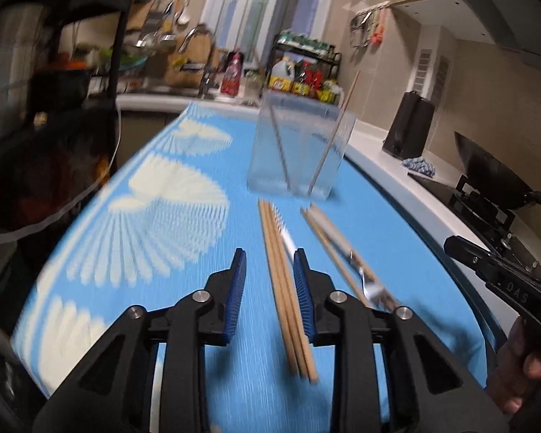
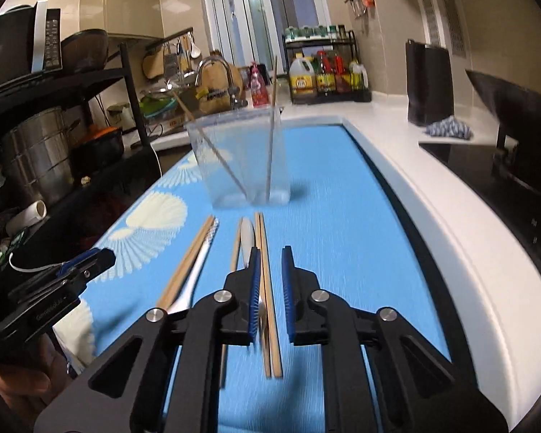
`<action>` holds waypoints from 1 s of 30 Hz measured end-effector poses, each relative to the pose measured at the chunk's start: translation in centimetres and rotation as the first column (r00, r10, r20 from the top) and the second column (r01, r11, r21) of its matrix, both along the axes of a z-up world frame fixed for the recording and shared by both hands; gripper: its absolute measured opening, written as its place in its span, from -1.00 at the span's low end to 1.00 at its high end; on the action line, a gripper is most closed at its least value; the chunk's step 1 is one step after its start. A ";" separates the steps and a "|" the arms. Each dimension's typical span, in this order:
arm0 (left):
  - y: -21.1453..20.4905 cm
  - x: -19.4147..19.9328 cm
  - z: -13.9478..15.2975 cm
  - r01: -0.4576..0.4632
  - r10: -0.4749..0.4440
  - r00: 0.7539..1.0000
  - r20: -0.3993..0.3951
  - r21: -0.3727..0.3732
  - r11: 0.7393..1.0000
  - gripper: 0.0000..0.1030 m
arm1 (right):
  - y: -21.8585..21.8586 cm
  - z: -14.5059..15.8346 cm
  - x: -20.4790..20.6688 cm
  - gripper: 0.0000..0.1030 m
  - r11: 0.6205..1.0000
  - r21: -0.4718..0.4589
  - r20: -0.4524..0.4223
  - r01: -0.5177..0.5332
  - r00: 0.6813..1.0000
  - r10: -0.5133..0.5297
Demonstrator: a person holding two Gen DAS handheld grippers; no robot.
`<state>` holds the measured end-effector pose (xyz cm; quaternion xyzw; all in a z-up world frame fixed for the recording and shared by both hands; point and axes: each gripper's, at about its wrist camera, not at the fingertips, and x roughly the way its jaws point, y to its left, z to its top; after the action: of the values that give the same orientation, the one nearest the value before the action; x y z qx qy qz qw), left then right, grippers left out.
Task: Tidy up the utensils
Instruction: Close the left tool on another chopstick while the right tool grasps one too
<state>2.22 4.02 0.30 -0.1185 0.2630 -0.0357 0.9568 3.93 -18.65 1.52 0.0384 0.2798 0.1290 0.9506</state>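
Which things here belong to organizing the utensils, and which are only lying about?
Belong: clear container, chopsticks on the mat, fork, spoon.
Lying about: wok, blue cloth, sauce bottles.

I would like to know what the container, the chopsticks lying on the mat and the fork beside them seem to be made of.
Container: clear plastic, probably; see-through walls, slightly cloudy.
Chopsticks: wood or bamboo by their matte tan colour.
Fork: likely metal; silvery, shiny tines, though blurred.
Mat: looks like woven or textured fabric, fine ribbing, printed blue and white.
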 end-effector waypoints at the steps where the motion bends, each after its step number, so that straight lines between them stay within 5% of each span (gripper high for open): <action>1: -0.3 -0.4 -0.8 0.006 -0.006 1.000 -0.020 -0.006 1.000 -0.67 | -0.1 -0.6 0.0 -0.80 1.000 -0.002 -0.012 0.000 1.000 0.000; 13: -2.4 -1.2 -3.3 0.065 -0.061 0.997 -0.056 0.068 0.996 -0.83 | 0.6 -5.0 -0.1 -0.78 0.999 -0.021 -0.121 -0.035 0.992 0.032; 30: -3.0 -0.9 -4.5 0.054 -0.043 0.994 -0.100 0.115 0.992 -0.87 | 1.3 -6.1 0.4 -0.78 0.996 -0.083 -0.164 -0.040 0.986 0.026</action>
<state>1.33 0.97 -4.19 -0.0572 0.3136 -0.0375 0.9471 4.37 -17.39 -4.60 0.0030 0.3625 0.1291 0.9230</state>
